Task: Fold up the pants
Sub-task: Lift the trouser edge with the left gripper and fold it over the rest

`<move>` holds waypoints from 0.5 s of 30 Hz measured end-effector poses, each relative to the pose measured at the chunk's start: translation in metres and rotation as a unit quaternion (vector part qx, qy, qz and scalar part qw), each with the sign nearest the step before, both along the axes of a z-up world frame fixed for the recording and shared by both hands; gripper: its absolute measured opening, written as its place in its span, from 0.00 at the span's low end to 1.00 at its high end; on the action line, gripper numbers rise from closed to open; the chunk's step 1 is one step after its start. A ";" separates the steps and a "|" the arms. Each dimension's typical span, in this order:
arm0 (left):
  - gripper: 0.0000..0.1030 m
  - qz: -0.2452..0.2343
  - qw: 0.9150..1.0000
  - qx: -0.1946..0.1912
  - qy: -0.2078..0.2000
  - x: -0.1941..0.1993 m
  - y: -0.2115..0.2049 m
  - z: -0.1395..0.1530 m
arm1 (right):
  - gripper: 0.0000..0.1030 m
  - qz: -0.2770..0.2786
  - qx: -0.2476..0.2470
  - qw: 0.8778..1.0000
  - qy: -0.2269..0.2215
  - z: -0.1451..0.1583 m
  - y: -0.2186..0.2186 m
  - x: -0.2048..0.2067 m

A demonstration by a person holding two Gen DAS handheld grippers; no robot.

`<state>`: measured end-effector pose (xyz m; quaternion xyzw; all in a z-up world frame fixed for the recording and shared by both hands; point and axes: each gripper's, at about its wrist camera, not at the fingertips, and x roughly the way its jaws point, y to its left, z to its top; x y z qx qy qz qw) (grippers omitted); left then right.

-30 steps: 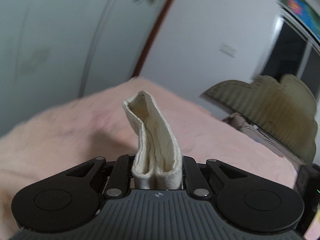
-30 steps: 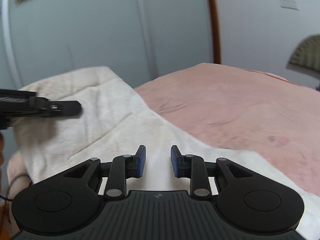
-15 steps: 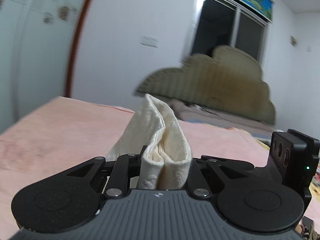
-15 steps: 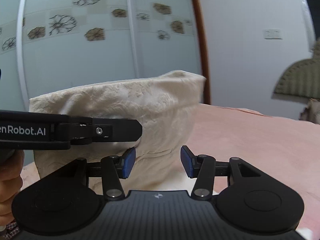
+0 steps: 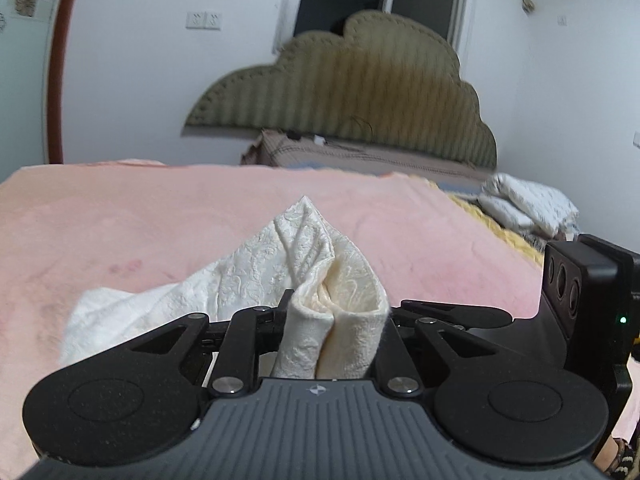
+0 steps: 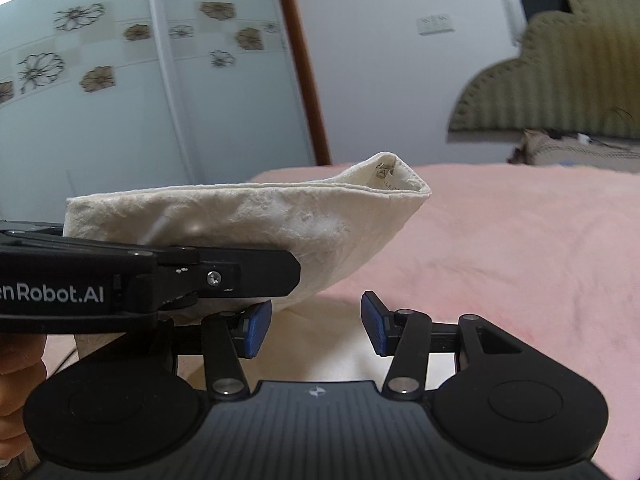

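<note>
The cream-white pants [image 5: 312, 264] are bunched between the fingers of my left gripper [image 5: 334, 320], which is shut on them and holds the fold up over the pink bedspread [image 5: 160, 220]. In the right wrist view the same pants [image 6: 248, 224] hang from the left gripper [image 6: 224, 276], which comes in from the left. A label shows inside the raised waist end. My right gripper [image 6: 316, 330] is open and empty, its blue pads [image 6: 256, 328] just below the hanging cloth, over more cream cloth on the bed.
An olive padded headboard [image 5: 360, 92] and a bare mattress end [image 5: 360, 156] stand behind the bed. Folded white bedding [image 5: 528, 208] lies at the right. A wardrobe with flower-patterned doors [image 6: 120, 80] stands at the left.
The left gripper has swung round with the pants and now faces the headboard. The cloth hangs lower and further right over the bed. The right gripper's fingers have opened wider.
</note>
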<state>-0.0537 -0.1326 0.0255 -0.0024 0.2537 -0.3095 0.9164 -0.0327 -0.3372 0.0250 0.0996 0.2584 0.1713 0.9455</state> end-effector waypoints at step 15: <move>0.37 -0.057 0.994 -0.002 0.095 0.028 -0.038 -0.051 | 0.54 -0.149 0.040 0.986 0.055 -0.048 -0.056 -0.044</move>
